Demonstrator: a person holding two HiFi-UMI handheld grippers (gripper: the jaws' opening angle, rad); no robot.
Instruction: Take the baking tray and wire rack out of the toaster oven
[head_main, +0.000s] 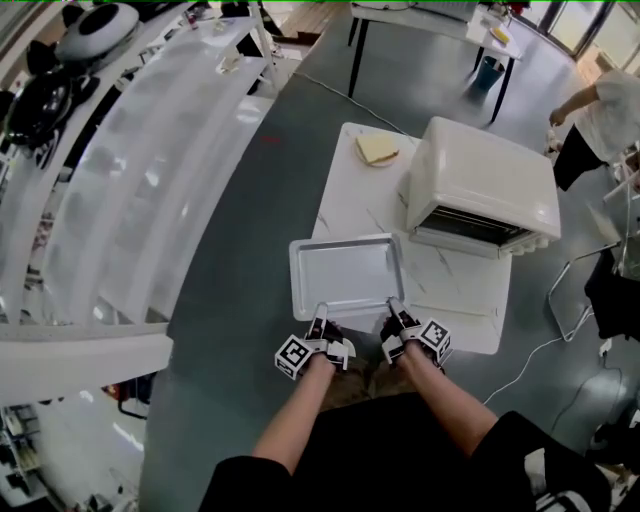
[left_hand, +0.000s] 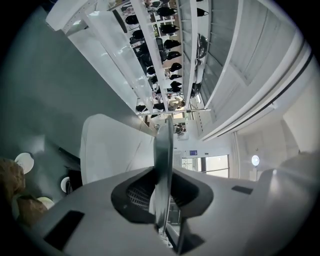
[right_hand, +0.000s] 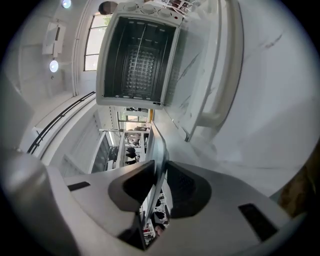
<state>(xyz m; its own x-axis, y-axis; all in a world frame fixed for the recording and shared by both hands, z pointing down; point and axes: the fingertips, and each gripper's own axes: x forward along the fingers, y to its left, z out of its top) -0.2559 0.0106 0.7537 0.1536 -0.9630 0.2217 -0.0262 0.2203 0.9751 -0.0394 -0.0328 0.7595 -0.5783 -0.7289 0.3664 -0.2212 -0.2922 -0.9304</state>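
Head view: the baking tray (head_main: 345, 275) stretches ahead of the left tongs (head_main: 322, 312) and right tongs (head_main: 393, 306), over the surface (head_main: 350, 200); the toaster oven (head_main: 480, 185) stands beyond. I'd keep it level and let go together. Left gripper view: narrowly parted, pinching the tray's near rim. Right gripper view: likewise pinching the rim; the wire rack (right_hand: 136, 65) seemingly sits in the oven ahead.
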